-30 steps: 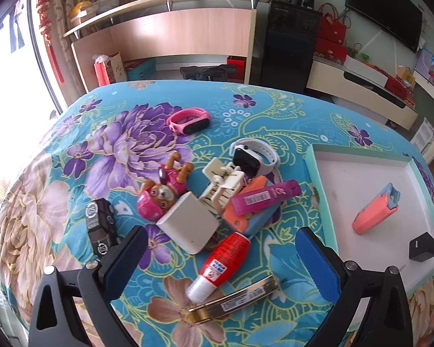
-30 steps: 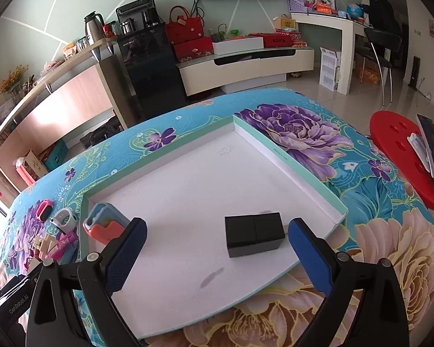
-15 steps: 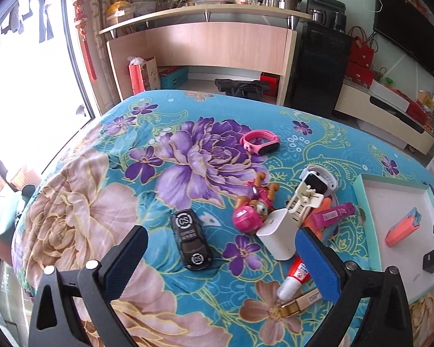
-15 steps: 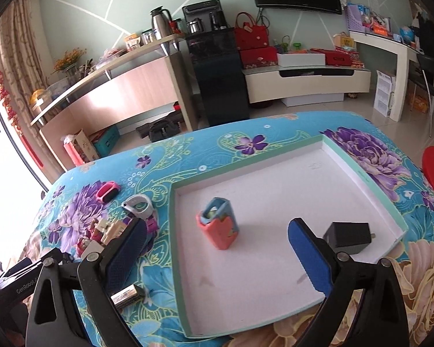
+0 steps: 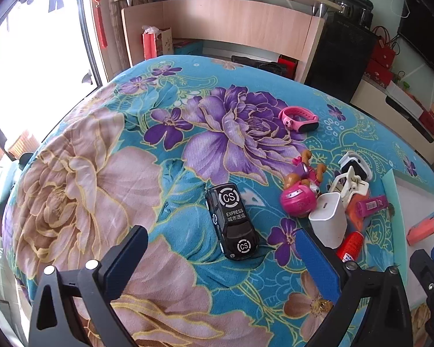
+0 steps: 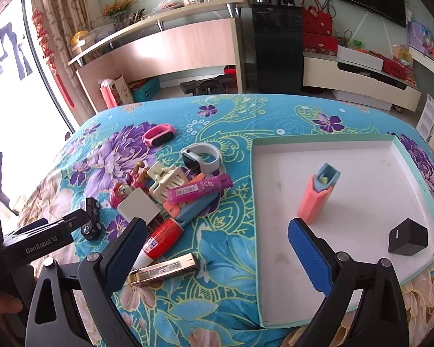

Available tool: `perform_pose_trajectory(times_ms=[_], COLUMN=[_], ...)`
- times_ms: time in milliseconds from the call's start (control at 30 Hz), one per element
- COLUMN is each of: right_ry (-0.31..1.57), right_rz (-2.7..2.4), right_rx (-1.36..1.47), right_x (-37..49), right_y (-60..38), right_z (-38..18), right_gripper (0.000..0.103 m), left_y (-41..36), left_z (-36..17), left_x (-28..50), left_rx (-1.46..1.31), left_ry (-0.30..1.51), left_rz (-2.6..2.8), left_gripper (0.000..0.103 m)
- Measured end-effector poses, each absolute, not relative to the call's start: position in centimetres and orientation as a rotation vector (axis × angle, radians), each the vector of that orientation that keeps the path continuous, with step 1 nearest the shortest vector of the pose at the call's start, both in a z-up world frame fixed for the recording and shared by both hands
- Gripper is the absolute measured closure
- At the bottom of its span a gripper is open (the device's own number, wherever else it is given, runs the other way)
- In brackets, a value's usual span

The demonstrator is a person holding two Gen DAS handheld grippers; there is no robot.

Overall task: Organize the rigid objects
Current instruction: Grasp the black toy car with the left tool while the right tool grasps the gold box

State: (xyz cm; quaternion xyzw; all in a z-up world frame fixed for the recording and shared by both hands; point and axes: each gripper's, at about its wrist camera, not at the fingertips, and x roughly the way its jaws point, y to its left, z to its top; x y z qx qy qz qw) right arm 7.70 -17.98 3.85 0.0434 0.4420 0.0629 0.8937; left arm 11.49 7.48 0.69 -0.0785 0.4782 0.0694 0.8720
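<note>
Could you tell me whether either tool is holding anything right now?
Nothing is held: the left tool and right tool are both open and empty.

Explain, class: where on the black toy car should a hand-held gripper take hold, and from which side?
Grip the black toy car across its two long sides, mid-body, descending from above. It lies flat on its wheels, apart from the pile, and its narrow width fits between the open left hand-held gripper fingers.

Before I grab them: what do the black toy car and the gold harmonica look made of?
Black toy car: glossy painted shell with printed logos, looks like plastic or die-cast metal; can't tell which. Gold harmonica: shiny gold-toned cover with a mirror-like sheen, likely metal.
</note>
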Motion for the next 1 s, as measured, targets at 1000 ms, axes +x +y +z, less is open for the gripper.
perform_pose_trajectory(times_ms=[1000], right_ry=[1.153], right_rz=[0.279], right_rx=[-0.13], right_x=[8.1], right_y=[-12.0], right_z=[-3.0], right_gripper=[0.005], left_y=[8.7], left_z=[-2.2], left_x=[12.6], left_rx=[-0.185], left_ry=[1.092], left_rz=[0.183], left_gripper=[0.0])
